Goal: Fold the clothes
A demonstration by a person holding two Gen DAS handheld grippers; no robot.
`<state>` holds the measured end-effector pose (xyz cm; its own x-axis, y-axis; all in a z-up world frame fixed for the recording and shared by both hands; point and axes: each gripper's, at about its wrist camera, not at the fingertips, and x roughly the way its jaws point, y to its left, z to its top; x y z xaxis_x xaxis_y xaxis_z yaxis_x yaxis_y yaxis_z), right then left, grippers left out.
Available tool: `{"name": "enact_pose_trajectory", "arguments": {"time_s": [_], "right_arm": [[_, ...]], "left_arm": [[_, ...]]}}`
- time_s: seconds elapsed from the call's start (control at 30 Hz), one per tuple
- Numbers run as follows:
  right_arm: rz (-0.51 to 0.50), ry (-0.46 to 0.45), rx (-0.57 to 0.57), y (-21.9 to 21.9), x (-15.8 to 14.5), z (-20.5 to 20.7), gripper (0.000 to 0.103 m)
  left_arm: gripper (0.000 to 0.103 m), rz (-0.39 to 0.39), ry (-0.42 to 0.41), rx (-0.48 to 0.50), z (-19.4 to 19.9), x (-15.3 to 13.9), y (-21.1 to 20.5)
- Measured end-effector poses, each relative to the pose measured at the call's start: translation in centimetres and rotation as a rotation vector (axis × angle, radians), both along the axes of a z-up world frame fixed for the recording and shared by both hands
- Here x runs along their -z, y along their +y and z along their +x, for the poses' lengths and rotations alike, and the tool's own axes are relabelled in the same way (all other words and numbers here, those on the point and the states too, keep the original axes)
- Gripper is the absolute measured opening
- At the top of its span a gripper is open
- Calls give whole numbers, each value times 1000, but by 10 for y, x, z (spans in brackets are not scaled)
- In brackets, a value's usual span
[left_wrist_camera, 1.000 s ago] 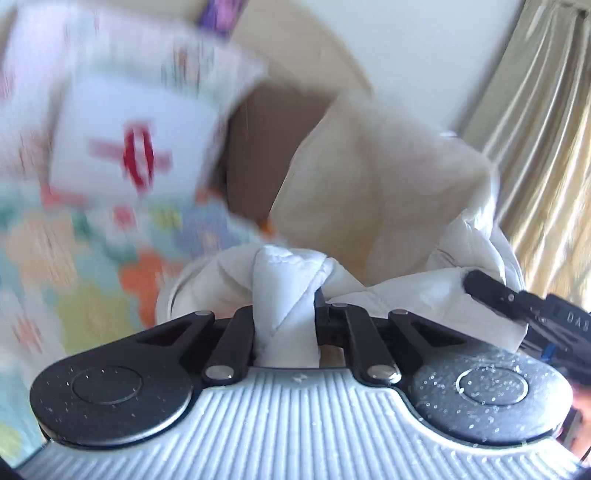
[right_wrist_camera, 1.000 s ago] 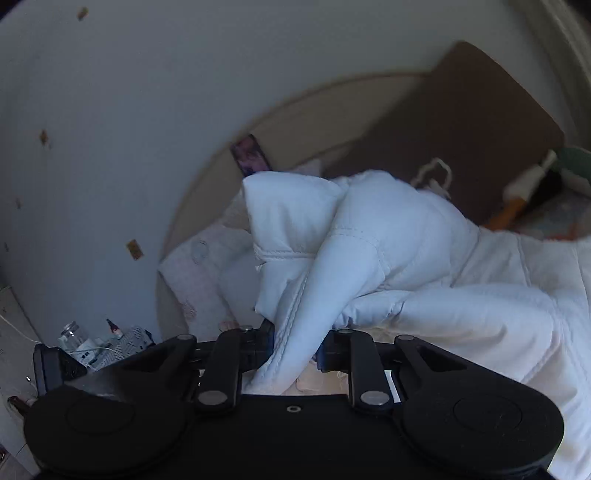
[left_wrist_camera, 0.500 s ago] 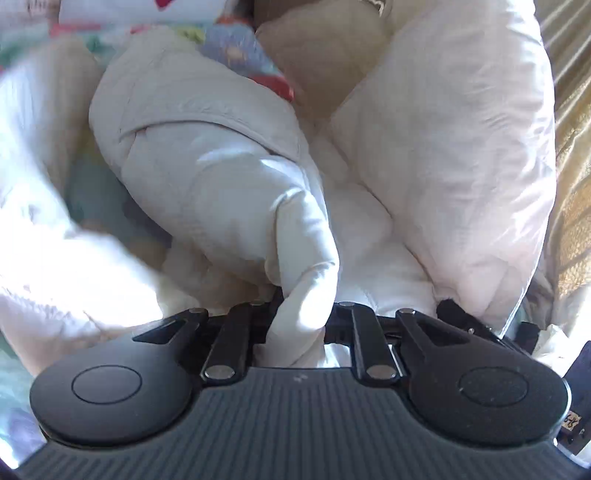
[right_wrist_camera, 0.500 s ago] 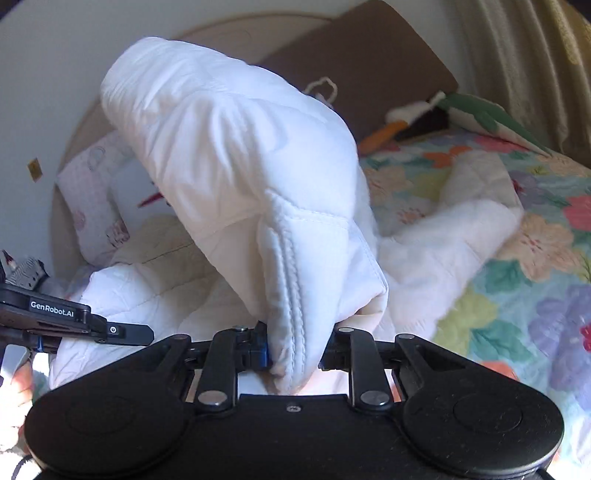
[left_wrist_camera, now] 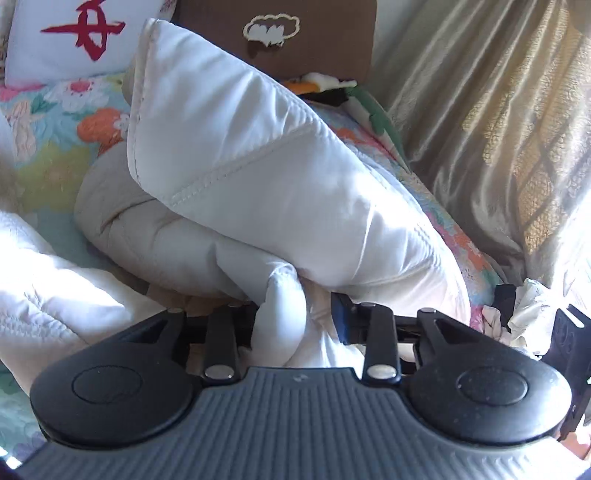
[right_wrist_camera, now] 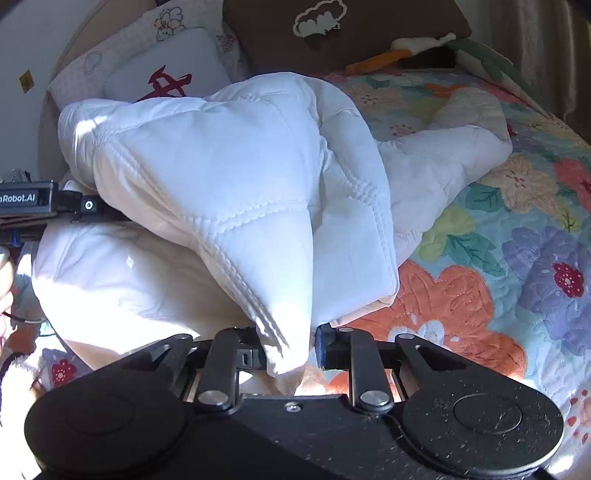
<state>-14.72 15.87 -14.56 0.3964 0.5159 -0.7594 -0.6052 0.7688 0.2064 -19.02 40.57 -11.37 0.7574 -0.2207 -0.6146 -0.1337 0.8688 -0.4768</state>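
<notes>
A white quilted padded jacket (left_wrist_camera: 258, 177) lies bunched on the flowered bedspread (right_wrist_camera: 498, 258). In the left wrist view a fold of it sits between the jaws of my left gripper (left_wrist_camera: 295, 317), which stand apart with a gap on the right side of the fold. In the right wrist view the jacket (right_wrist_camera: 229, 177) drapes down with a stitched edge between the jaws of my right gripper (right_wrist_camera: 290, 347), which stand slightly apart around it. The left gripper's body (right_wrist_camera: 33, 206) shows at the left edge of the right wrist view.
A white pillow with a red character (left_wrist_camera: 74, 37) and a brown cushion with a cloud patch (left_wrist_camera: 280, 33) lie at the headboard. A plush toy (right_wrist_camera: 413, 51) lies by the cushion. Beige curtains (left_wrist_camera: 498, 129) hang on the right.
Both grippers came down from holding the jacket high to bed level. The jacket now rests on the bedspread. Both sets of jaws have widened around the fabric.
</notes>
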Motion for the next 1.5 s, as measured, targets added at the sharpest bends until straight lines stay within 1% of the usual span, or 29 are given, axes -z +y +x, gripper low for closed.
{"name": "enact_pose_trajectory", "arguments": {"time_s": [0.07,0.13,0.23,0.3,0.37,0.43,0.47,0.53,0.6,0.67,0.73,0.8,0.87,0.93,1.0,1.03,1.07,1.1,1.13,1.17,1.23,1.27,1.3,1.33,1.37,1.4,1.43,1.47,1.5], "right_arm": [[-26,-27,-38,-1,-7,-10,24],[-46,-49,-60,-4,-6,-16,24],[-35,-73,-23,-12,1,-20,30],[-25,-95,21,-18,1,-23,53],[-31,-122,46,-23,-3,-26,60],[-49,-132,31,-27,-13,-26,60],[-50,-116,29,-30,-19,-25,60],[13,-74,36,-43,-35,-22,60],[130,-27,28,-62,-55,-21,60],[248,0,12,-82,-77,-22,60],[301,-7,-22,-96,-99,-25,60],[307,0,-127,-105,-118,-23,60],[315,38,-200,-115,-133,-19,60],[290,61,-240,-121,-141,-16,62],[257,39,-268,-123,-141,-18,70],[239,12,-261,-124,-139,-20,73],[214,-20,-256,-123,-135,-23,75],[196,-42,-258,-123,-130,-24,75],[179,-62,-256,-122,-124,-23,75],[164,-79,-243,-123,-119,-21,75],[138,-113,-212,-125,-112,-13,75],[123,-123,-198,-125,-108,-6,75],[107,-133,-187,-124,-105,2,75],[98,-145,-176,-122,-103,10,75],[99,-158,-165,-119,-100,21,75],[108,-166,-147,-118,-98,33,75],[121,-169,-125,-117,-96,45,75],[135,-169,-103,-116,-93,56,75],[151,-162,-81,-117,-91,67,75]], "left_arm": [[36,-17,9,-4,-3,-1,-1],[37,-22,28,-7,-7,-1,-6],[43,0,47,-54,-20,-3,-18],[44,0,58,-105,-32,-6,-25],[46,-17,55,-148,-45,-14,-31],[52,-31,42,-178,-58,-26,-36],[53,-28,43,-189,-65,-33,-37],[54,7,56,-216,-81,-49,-34],[54,65,57,-252,-93,-69,-34],[59,87,36,-269,-110,-88,-30],[61,49,18,-276,-117,-107,-33],[61,5,4,-249,-116,-115,-38],[61,-30,14,-219,-100,-114,-44],[61,-64,26,-208,-81,-110,-50],[64,-123,7,-213,-62,-103,-57],[71,-171,-28,-223,-51,-97,-56],[81,-226,-62,-244,-40,-88,-53],[84,-274,-49,-283,-30,-78,-50],[85,-317,-30,-323,-21,-68,-46],[85,-345,3,-363,-13,-59,-41],[85,-365,38,-412,-4,-48,-37],[85,-340,35,-417,0,-47,-39],[82,-293,27,-413,5,-47,-43],[72,-237,25,-409,10,-48,-47],[48,-159,38,-403,16,-50,-54],[39,-82,50,-392,23,-53,-61],[25,-26,53,-367,29,-56,-69],[14,-13,49,-346,32,-59,-75],[12,0,44,-325,36,-62,-82]]}}
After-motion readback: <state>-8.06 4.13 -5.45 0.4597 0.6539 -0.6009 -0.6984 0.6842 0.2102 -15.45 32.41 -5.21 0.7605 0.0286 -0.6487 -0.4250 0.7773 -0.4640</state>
